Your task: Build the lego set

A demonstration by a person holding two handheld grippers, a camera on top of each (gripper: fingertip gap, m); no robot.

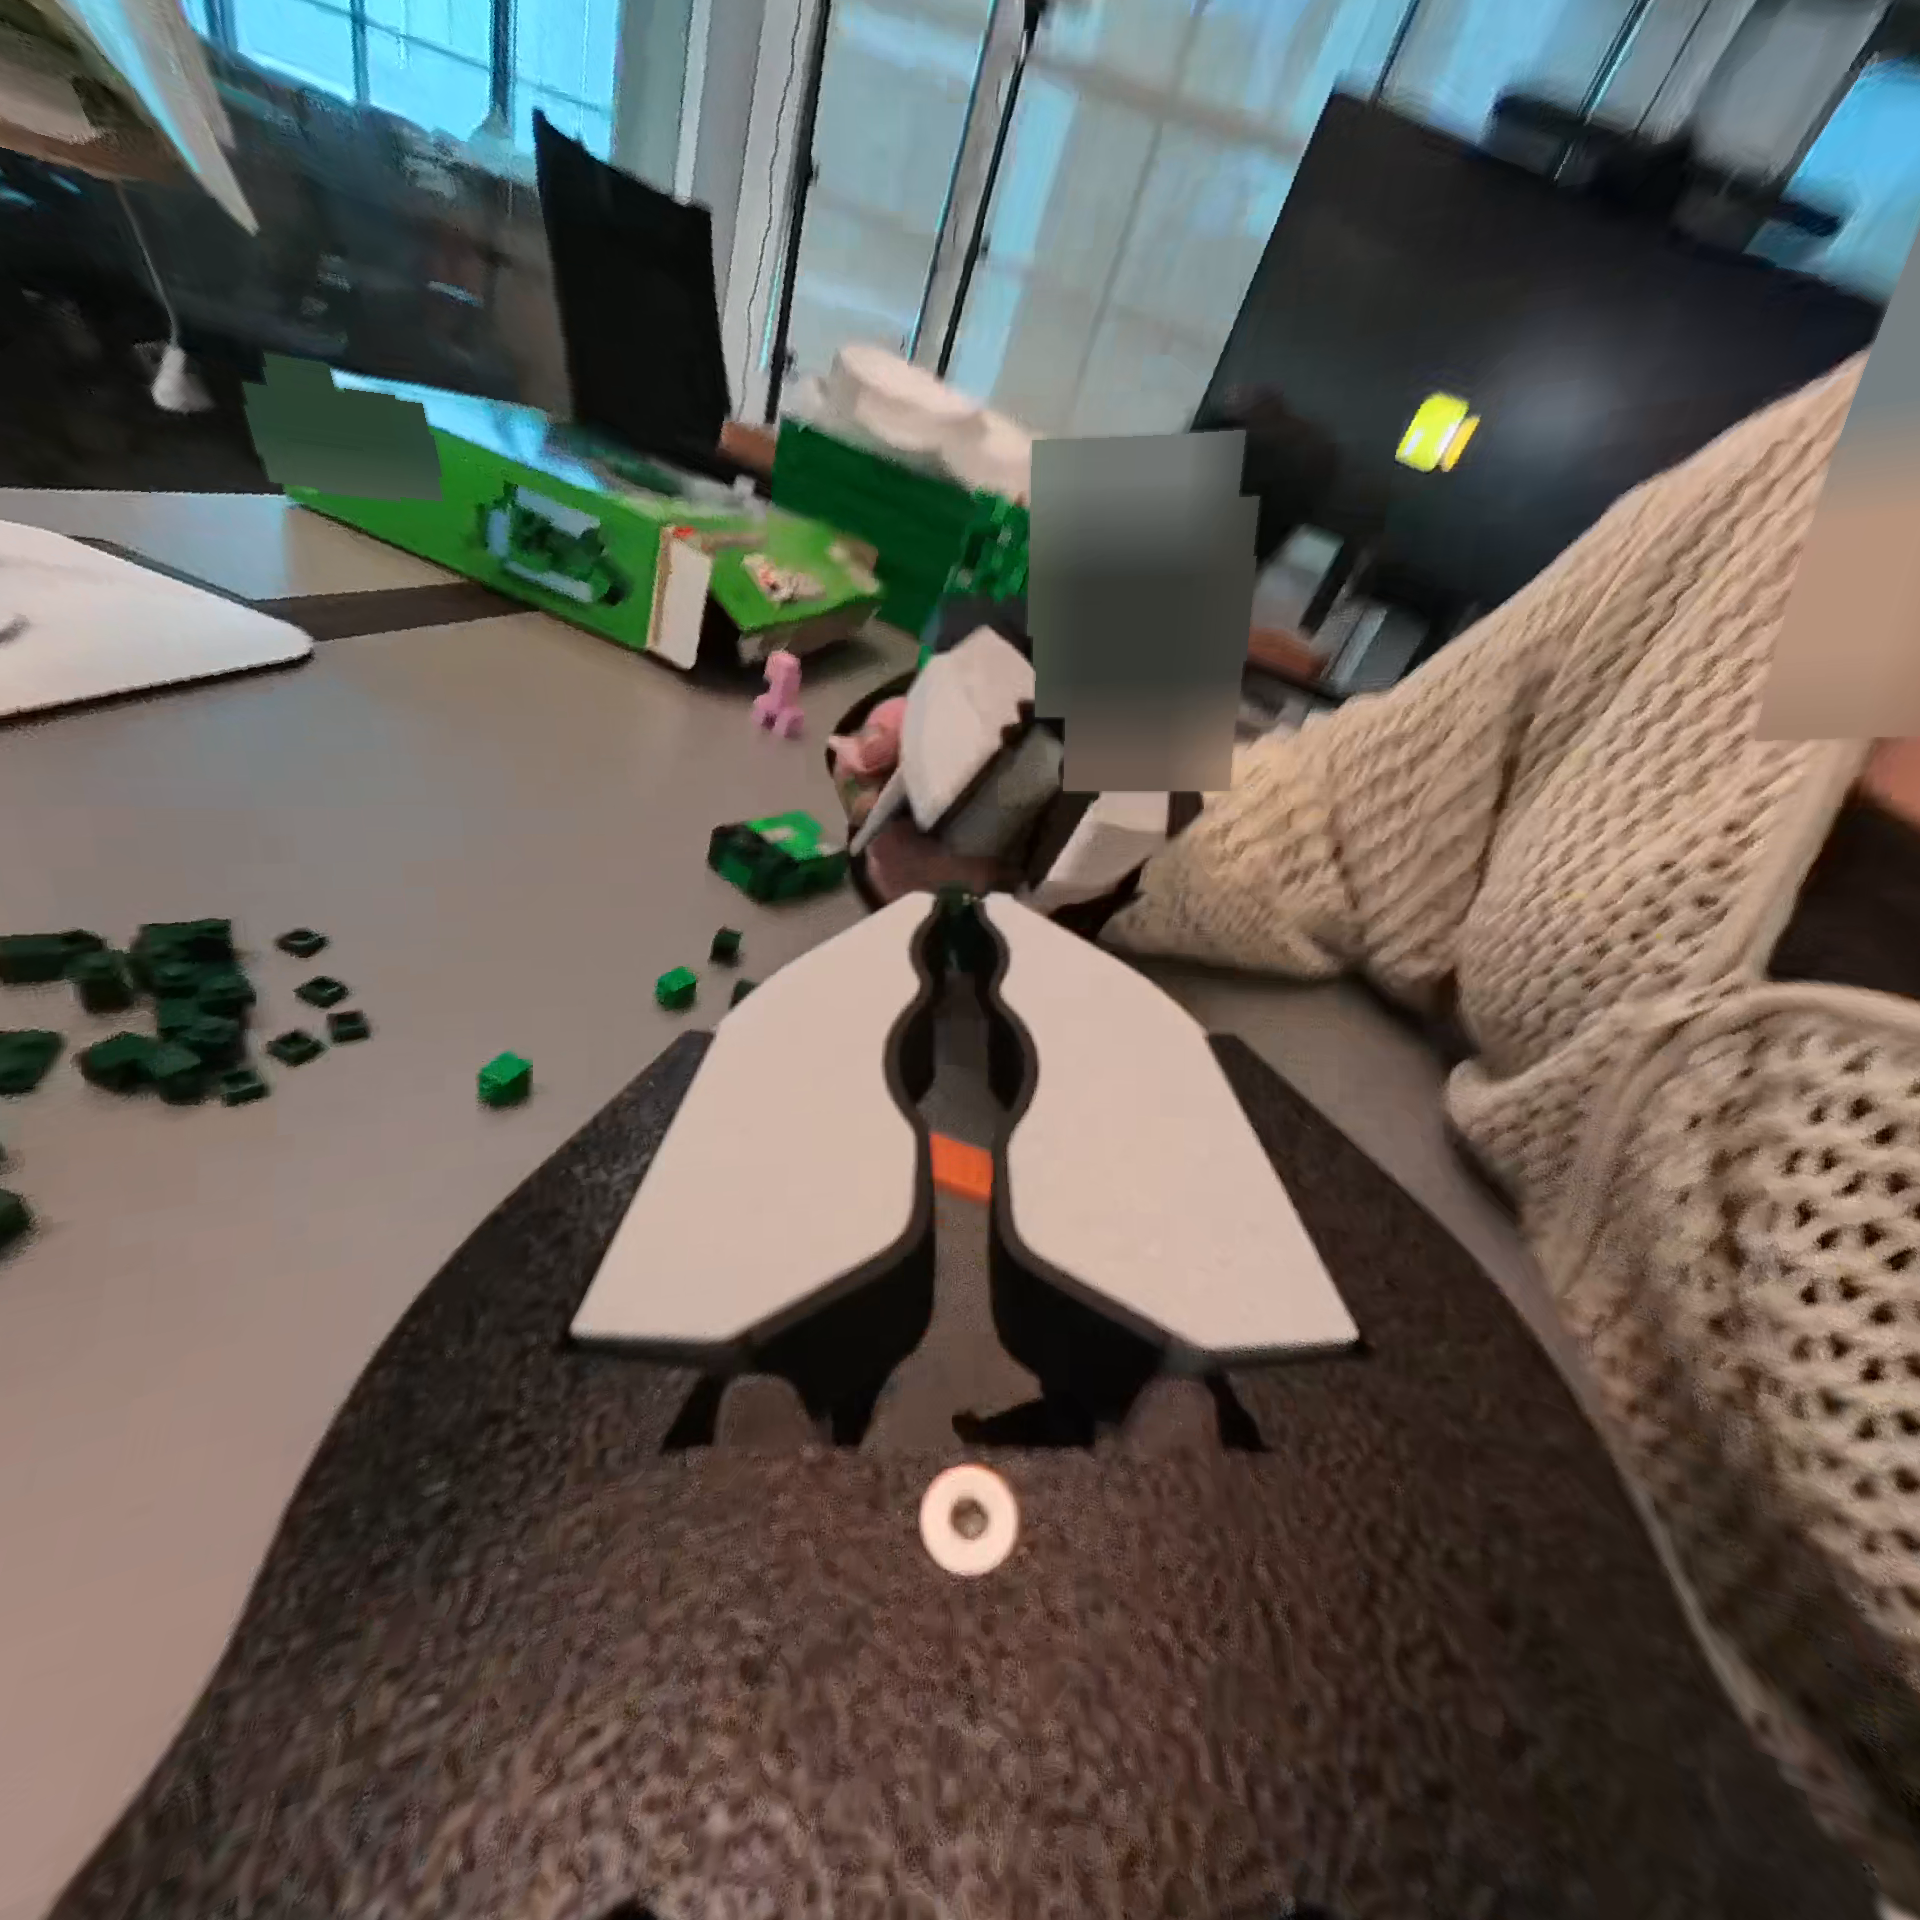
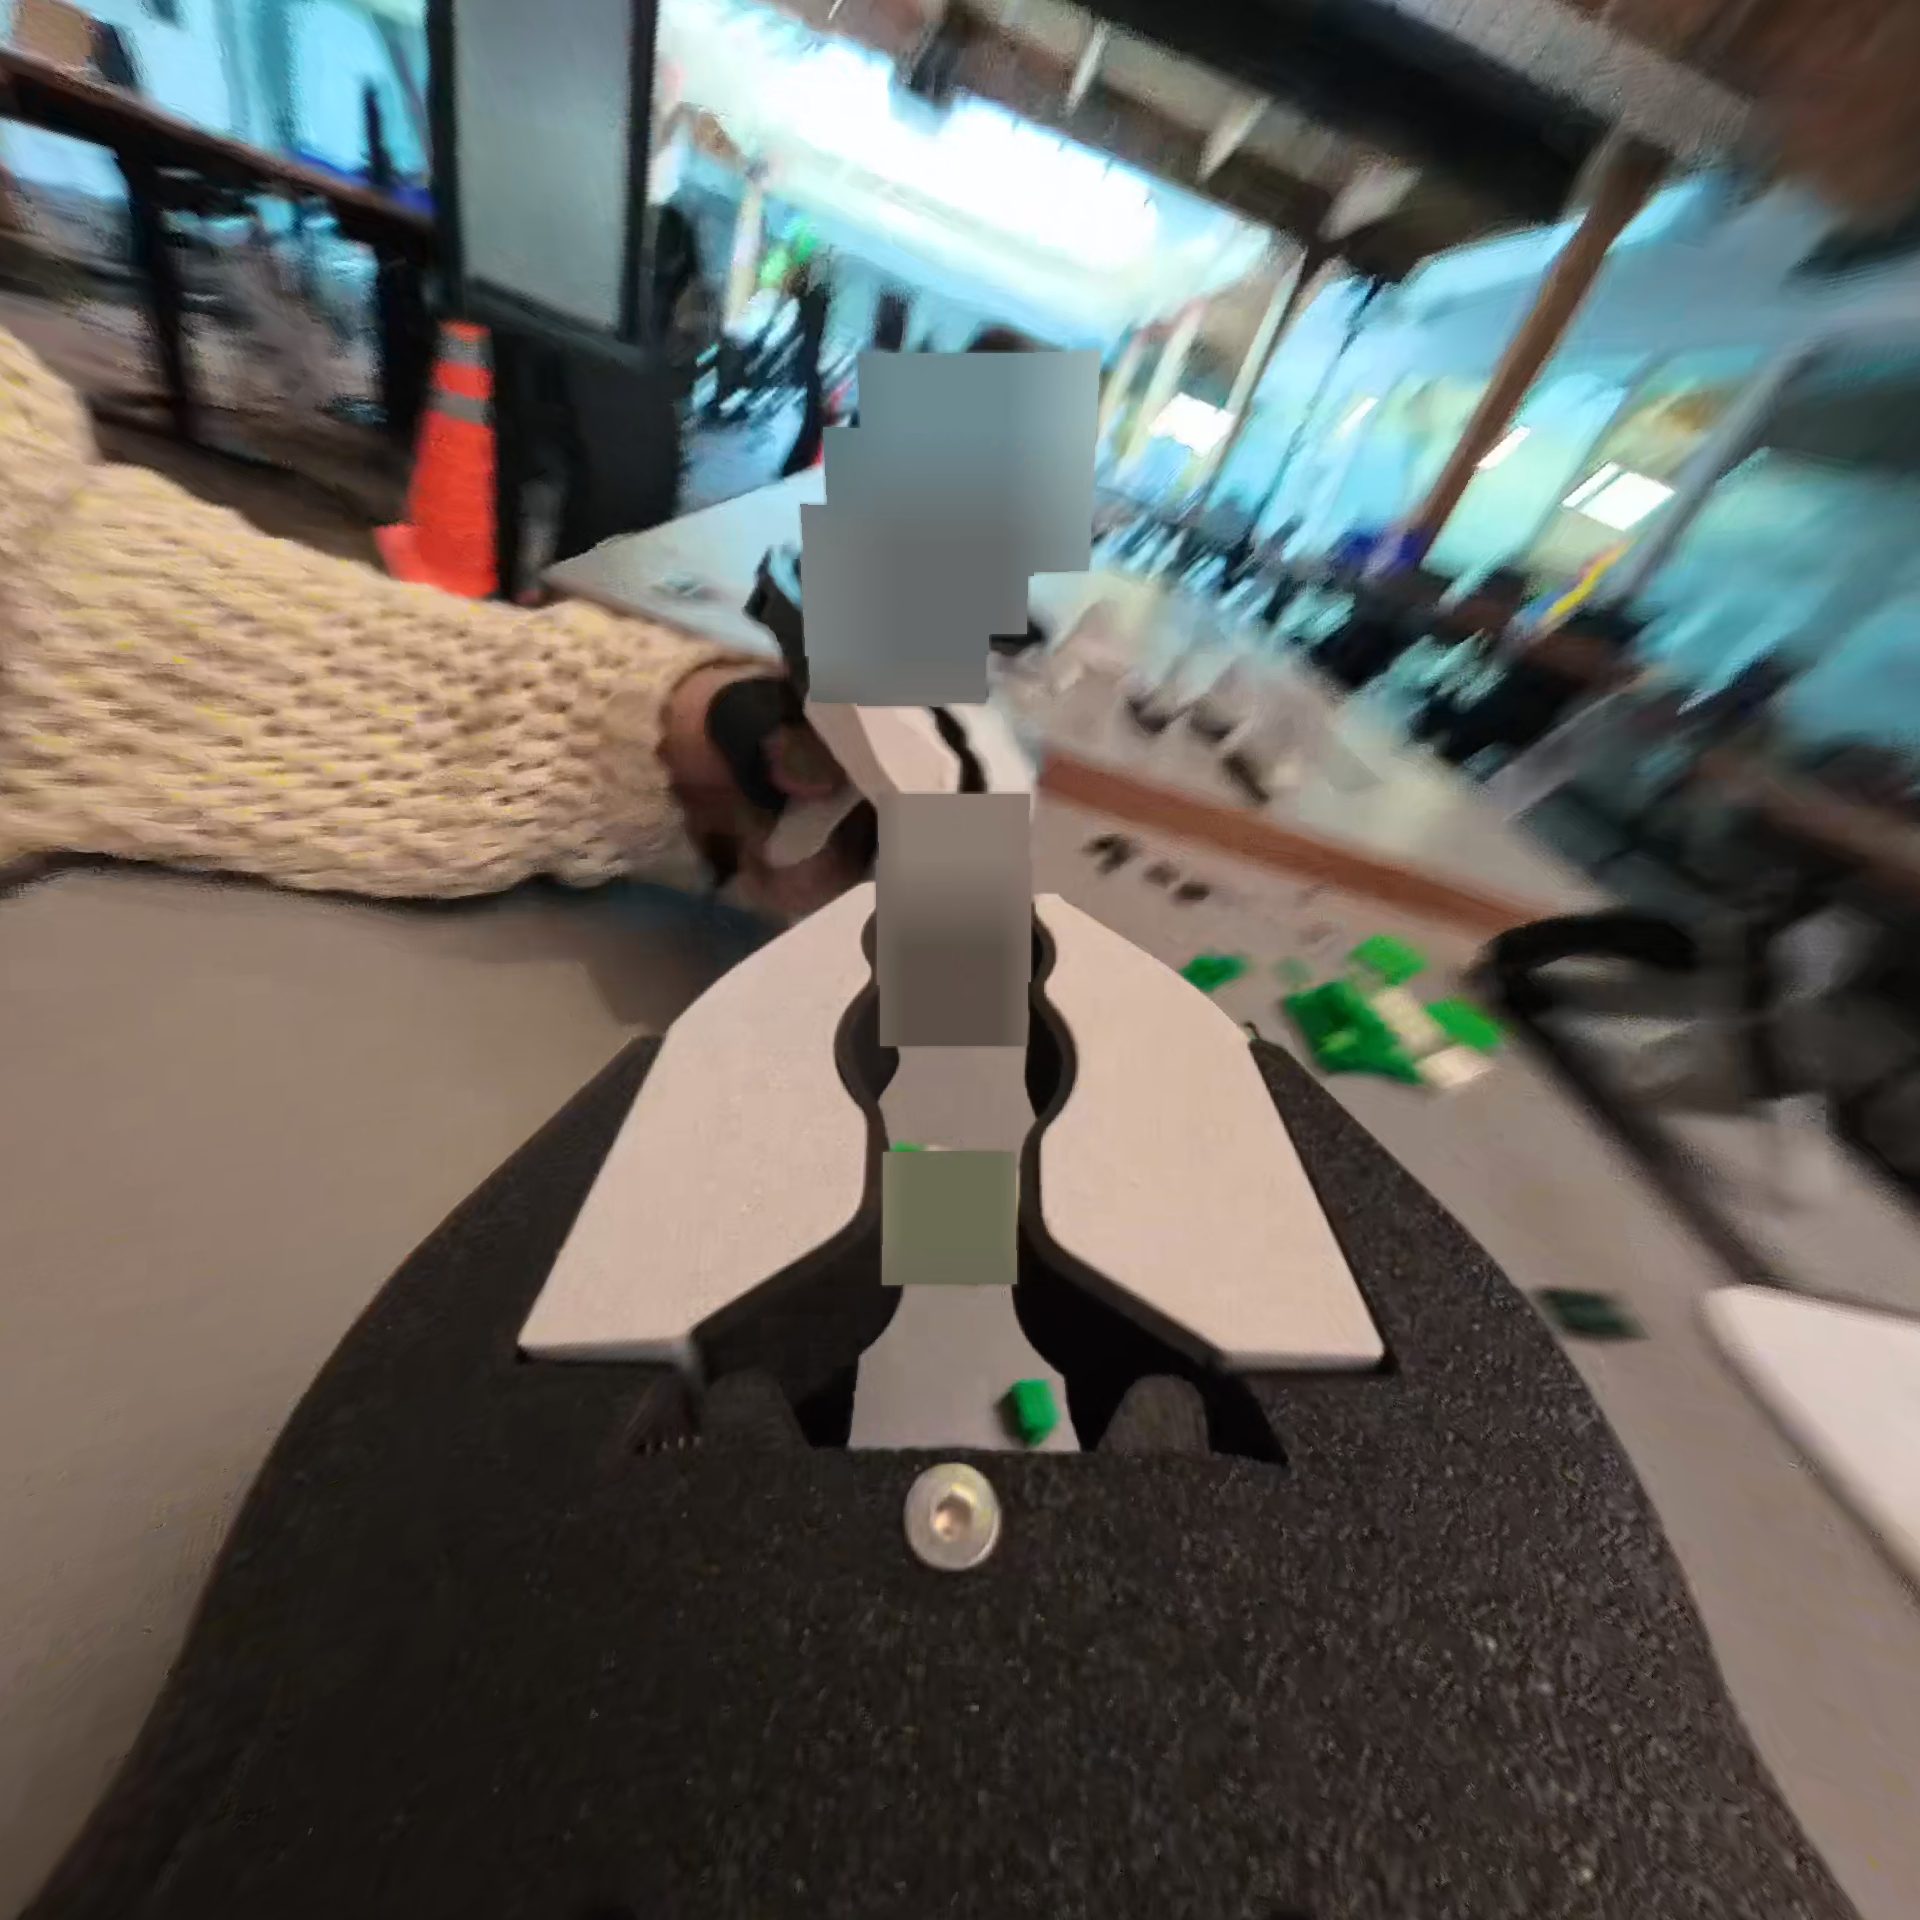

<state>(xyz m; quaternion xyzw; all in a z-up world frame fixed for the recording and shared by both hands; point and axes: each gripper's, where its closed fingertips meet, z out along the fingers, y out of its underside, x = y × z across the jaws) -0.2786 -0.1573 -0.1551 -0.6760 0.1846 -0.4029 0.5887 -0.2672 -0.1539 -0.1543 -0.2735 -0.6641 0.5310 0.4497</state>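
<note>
My left gripper (image 1: 954, 914) is shut on a small dark green brick (image 1: 954, 927) pinched at its tips, held above the grey table (image 1: 416, 790). A dark green part-built block (image 1: 779, 854) sits just beyond it on the left. My right gripper (image 2: 951, 904) faces the left one; a mosaic patch hides its tips, so its state is unclear. It also shows in the left wrist view (image 1: 961, 717), blurred and close to the left gripper's tips. A pile of dark green bricks (image 1: 156, 1008) lies at the left, with bright green bricks (image 1: 506, 1075) nearer.
A green box (image 1: 582, 540) lies open at the back, with a small pink figure (image 1: 779, 691) in front of it. A white mat (image 1: 125, 623) lies at the far left. Cream knitted sleeves (image 1: 1507, 831) cross the right side. More bright green bricks (image 2: 1371, 1008) lie to the right gripper's right.
</note>
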